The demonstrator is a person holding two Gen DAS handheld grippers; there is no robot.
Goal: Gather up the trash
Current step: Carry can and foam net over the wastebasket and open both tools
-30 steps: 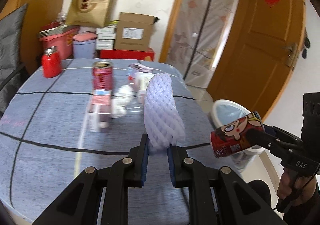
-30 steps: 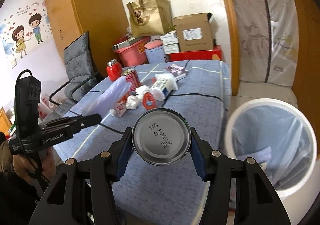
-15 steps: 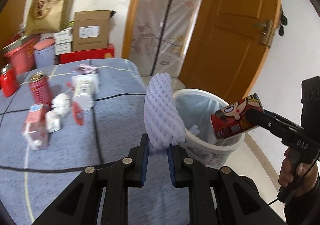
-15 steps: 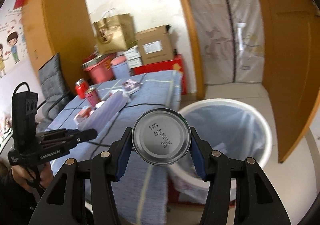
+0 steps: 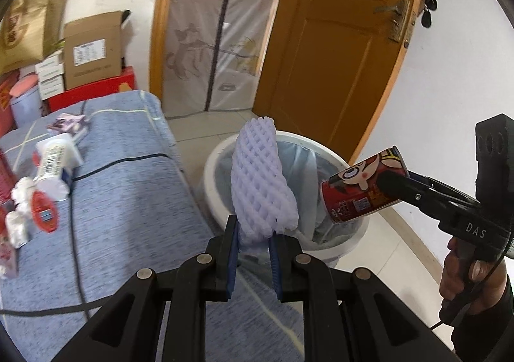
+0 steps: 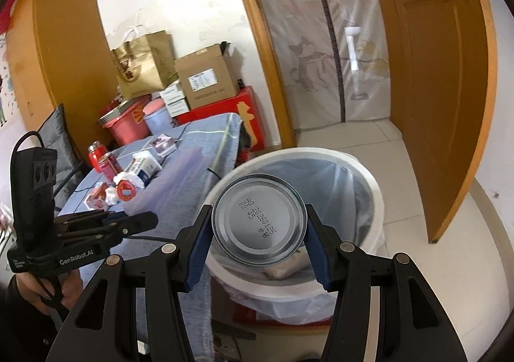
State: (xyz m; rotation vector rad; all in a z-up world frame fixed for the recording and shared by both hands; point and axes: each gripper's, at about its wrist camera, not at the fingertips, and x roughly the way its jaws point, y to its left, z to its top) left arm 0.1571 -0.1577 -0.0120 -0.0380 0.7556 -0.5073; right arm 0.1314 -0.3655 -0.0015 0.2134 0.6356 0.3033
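**So both grippers are loaded up and sitting by the bin**

So the two bits of trash in play: a white foam fruit net (image 5: 261, 182) and a red drink can (image 5: 366, 188) with a cartoon face printed on it. The foam net stands up out of the left gripper (image 5: 253, 252), whose blue pads are squeezed onto its bottom end, pretty much pressed together with just the foam between them. From that gripper's camera the net sits in front of the near rim of the white trash bin (image 5: 324, 143).

The can is pinched across its sides by the right gripper (image 6: 258, 252), jaws spread wide to fit it. The right wrist view looks straight at the can's shiny bottom with a stamped date code, and the bin's opening, lined with a pale bag, fills the space right behind it. Some stuff already lies down in the bin, can't tell what.

The bin stands on a tiled floor just beside the end of a table with a blue cloth (image 5: 135, 207). Back on the cloth there's more litter: a white bottle lying on its side (image 5: 54, 166), a red lid (image 5: 45, 214), crumpled tissue (image 5: 19, 194) and a small printed packet (image 5: 67, 122). Behind that are a cardboard box (image 5: 93, 53) and a brown paper bag (image 5: 29, 31) against the wall, plus a wooden door (image 5: 347, 50) past the bin.
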